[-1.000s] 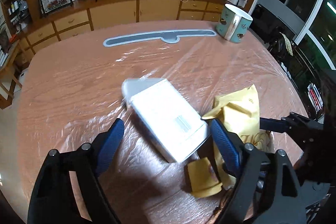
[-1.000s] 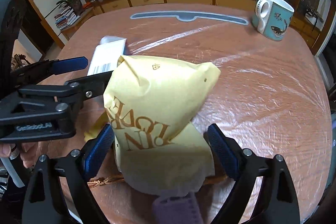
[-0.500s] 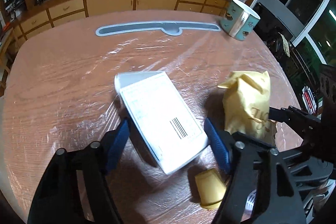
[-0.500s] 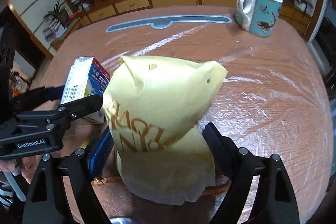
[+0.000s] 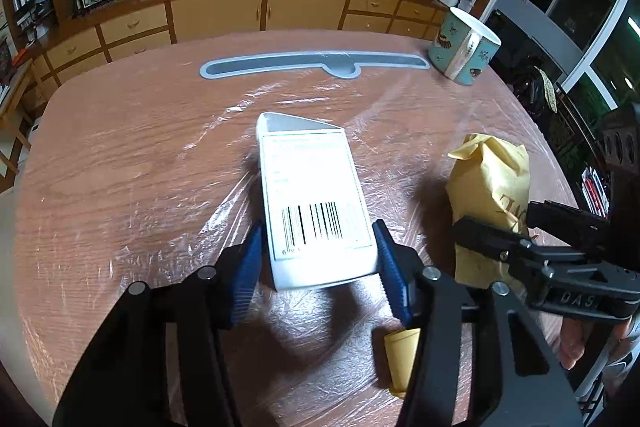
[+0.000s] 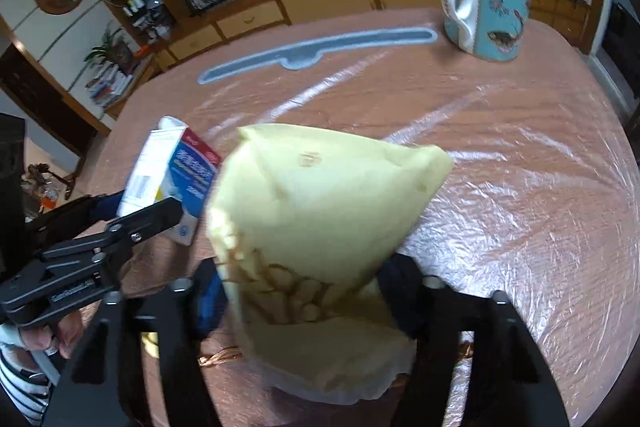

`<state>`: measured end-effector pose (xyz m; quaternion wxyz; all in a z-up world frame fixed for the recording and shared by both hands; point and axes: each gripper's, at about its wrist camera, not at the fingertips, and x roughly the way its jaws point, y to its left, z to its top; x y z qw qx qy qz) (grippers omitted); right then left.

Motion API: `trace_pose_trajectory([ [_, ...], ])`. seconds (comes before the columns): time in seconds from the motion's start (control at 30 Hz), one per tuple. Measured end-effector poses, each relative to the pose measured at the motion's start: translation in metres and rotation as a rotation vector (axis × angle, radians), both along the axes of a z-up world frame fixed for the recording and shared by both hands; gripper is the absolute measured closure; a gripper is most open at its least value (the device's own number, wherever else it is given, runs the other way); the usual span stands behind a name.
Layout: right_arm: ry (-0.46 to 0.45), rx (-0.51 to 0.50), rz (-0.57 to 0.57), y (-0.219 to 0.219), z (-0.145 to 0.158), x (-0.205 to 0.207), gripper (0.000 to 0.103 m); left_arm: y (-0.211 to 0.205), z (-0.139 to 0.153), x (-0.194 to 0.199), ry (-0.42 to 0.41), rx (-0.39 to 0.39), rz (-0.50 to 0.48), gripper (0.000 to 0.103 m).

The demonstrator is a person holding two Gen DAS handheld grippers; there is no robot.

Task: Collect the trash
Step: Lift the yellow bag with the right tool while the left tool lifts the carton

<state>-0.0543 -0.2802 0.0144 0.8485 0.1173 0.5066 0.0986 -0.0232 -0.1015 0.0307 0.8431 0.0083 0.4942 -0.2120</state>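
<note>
The small white carton (image 5: 316, 203) is held in the left claw (image 5: 318, 255). Its two blue pads (image 5: 250, 265) press on both sides of the lower end, where the barcode is printed. The carton points away from the camera, with its gabled top toward the far side of the surface (image 5: 120, 167), and it is tilted. From the right wrist view the same carton (image 6: 170, 179) shows a blue and red printed side, and its lower end seems to be lifted off the surface, though this is not fully clear.

The yellow paper bag (image 6: 320, 211) is held in the right claw (image 6: 308, 303). The claw is closed on the lower, printed part of the bag, and the bag stands up in front of the camera and hides much of the view. In the left wrist view the bag (image 5: 490, 187) is to the right of the carton, apart from it, with the black fingers of the right claw (image 5: 532, 247) around it.

A small yellow piece (image 5: 400, 363) lies on the surface just under the right pad of the left claw.

The surface is brown wood under a wrinkled clear plastic film. At the far side there lie a long grey flat strip (image 5: 316, 63) and a turquoise mug (image 5: 464, 51), well apart from the trash. Behind the surface stand wooden cabinets (image 5: 216, 11).
</note>
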Motion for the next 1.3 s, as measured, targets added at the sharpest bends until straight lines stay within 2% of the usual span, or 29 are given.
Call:
trace_pose_trajectory([
  [0.2, -0.029, 0.068, 0.000, -0.015, 0.008, -0.006, 0.047, 0.007, 0.002, -0.004, -0.002, -0.037, 0.023, 0.054],
  [0.67, -0.049, 0.106, 0.013, -0.026, 0.017, -0.020, 0.050, 0.016, 0.015, -0.018, -0.043, -0.078, 0.060, 0.056],
  [0.93, -0.084, 0.116, 0.007, -0.037, 0.031, -0.032, 0.050, 0.013, 0.026, -0.041, -0.098, -0.047, 0.056, 0.056],
  [1.3, -0.127, 0.158, 0.036, -0.046, 0.057, -0.059, 0.050, 0.016, 0.040, -0.073, -0.121, -0.088, 0.065, 0.056],
])
